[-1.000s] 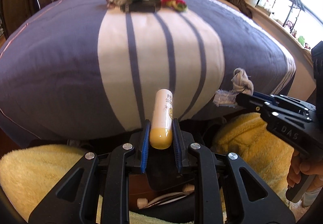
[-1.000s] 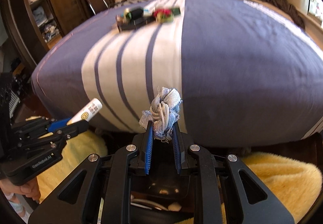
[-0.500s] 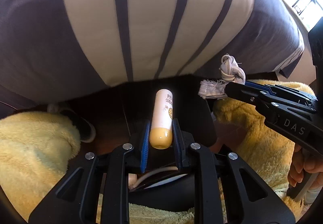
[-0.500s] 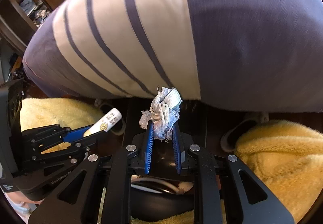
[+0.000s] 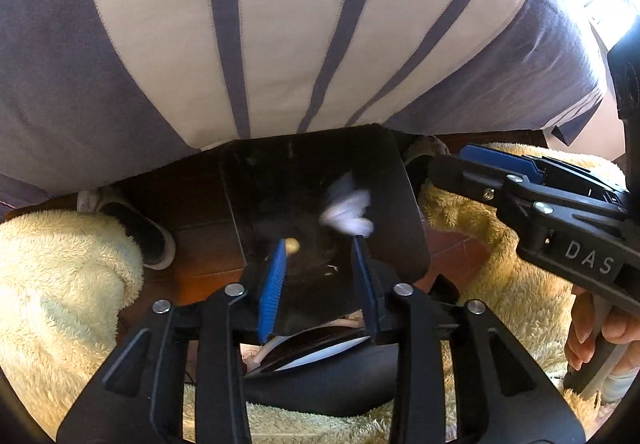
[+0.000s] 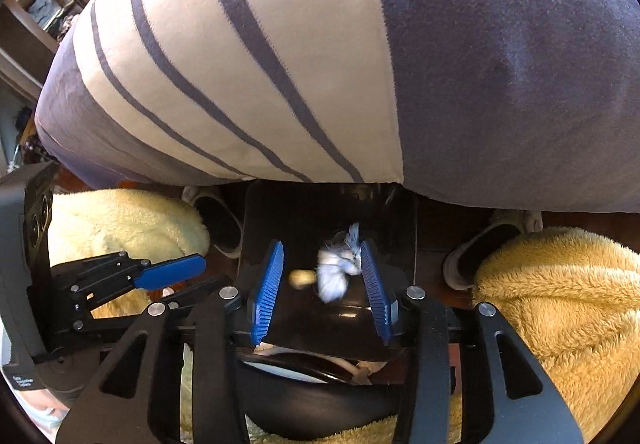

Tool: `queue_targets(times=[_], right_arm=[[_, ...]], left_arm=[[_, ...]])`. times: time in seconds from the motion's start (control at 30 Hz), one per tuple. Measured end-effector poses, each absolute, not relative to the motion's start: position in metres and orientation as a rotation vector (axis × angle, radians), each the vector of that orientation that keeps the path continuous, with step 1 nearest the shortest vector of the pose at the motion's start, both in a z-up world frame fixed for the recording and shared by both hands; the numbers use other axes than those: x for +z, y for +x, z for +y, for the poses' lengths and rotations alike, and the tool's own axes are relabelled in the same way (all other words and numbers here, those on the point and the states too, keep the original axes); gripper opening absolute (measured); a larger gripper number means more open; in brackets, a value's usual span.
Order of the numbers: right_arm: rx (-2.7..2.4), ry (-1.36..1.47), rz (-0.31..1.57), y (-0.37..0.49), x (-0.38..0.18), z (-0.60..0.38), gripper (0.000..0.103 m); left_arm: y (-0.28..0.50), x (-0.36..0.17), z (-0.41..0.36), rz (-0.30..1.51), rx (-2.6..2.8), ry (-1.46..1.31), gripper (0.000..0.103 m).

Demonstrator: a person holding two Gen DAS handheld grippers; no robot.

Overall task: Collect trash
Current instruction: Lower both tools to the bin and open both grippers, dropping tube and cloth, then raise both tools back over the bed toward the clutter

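Both grippers are pointing steeply down over a black bin (image 5: 320, 172) that is standing on the floor, its far rim tucked under the overhanging edge of the striped bedspread (image 5: 280, 24). The left gripper (image 5: 320, 264) is spreading its jaws, nothing between the ribbed blue pads. The right gripper (image 6: 320, 276) is likewise opening; the knotted white rag (image 6: 334, 272) is blurring beside its right pad, apparently falling free. In the bin's open mouth, one small yellow-capped tube (image 6: 302, 278) is dropping beside the rag. Two fluffy yellow fleece legs (image 6: 560, 304) are flanking the bin, leaving a narrow gap of floor on each side. Two slippers (image 6: 480, 248) are lying near the bed's edge.
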State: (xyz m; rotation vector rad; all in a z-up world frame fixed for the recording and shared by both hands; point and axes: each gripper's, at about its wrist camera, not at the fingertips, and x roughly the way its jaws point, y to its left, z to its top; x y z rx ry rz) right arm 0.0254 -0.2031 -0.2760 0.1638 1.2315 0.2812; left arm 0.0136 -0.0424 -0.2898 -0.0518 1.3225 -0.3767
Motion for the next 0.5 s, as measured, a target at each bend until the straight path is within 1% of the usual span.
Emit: queue_targets(times=[0.03, 0.07, 0.1, 0.13, 0.17, 0.2, 0.23, 0.27, 0.3, 0.33, 0.37, 0.43, 0.5], right_arm=[[0.277, 0.165, 1.228, 0.026, -0.277, -0.205, 0.045], [0.268, 0.165, 1.221, 0.026, -0.275, -0.207, 0.05], [0.26, 0.163, 1.213, 0.026, -0.273, -0.208, 0.053], [0.251, 0.158, 1.204, 0.026, -0.27, -0.209, 0.058], [0.238, 0.149, 1.19, 0.025, -0.266, -0.21, 0.065], [0.226, 0.142, 1.179, 0.024, -0.264, -0.211, 0.07], [0.211, 0.132, 1.166, 0.024, -0.261, -0.213, 0.079], [0.194, 0.12, 1.15, 0.024, -0.257, -0.215, 0.086], [0.183, 0.111, 1.139, 0.023, -0.254, -0.216, 0.089], [0.17, 0.103, 1.124, 0.023, -0.249, -0.217, 0.092], [0.164, 0.101, 1.115, 0.023, -0.247, -0.218, 0.093], [0.154, 0.103, 1.089, 0.023, -0.239, -0.222, 0.094], [0.145, 0.106, 1.062, 0.022, -0.231, -0.225, 0.097]], left_arm=[[0.015, -0.29, -0.041, 1.321, -0.373, -0.052, 0.037], [0.014, -0.288, -0.041, 1.317, -0.365, -0.048, 0.041], [0.014, -0.286, -0.041, 1.313, -0.36, -0.044, 0.042], [0.014, -0.284, -0.04, 1.304, -0.352, -0.037, 0.046], [0.014, -0.282, -0.04, 1.298, -0.348, -0.034, 0.052], [0.014, -0.278, -0.039, 1.286, -0.34, -0.029, 0.055], [0.014, -0.273, -0.038, 1.27, -0.331, -0.023, 0.063], [0.013, -0.27, -0.038, 1.259, -0.326, -0.019, 0.071], [0.013, -0.266, -0.036, 1.243, -0.316, -0.012, 0.075], [0.012, -0.259, -0.035, 1.221, -0.3, -0.006, 0.086], [0.011, -0.253, -0.034, 1.202, -0.289, -0.004, 0.093], [0.01, -0.243, -0.032, 1.174, -0.281, 0.003, 0.094], [0.009, -0.235, -0.031, 1.15, -0.277, 0.007, 0.095]])
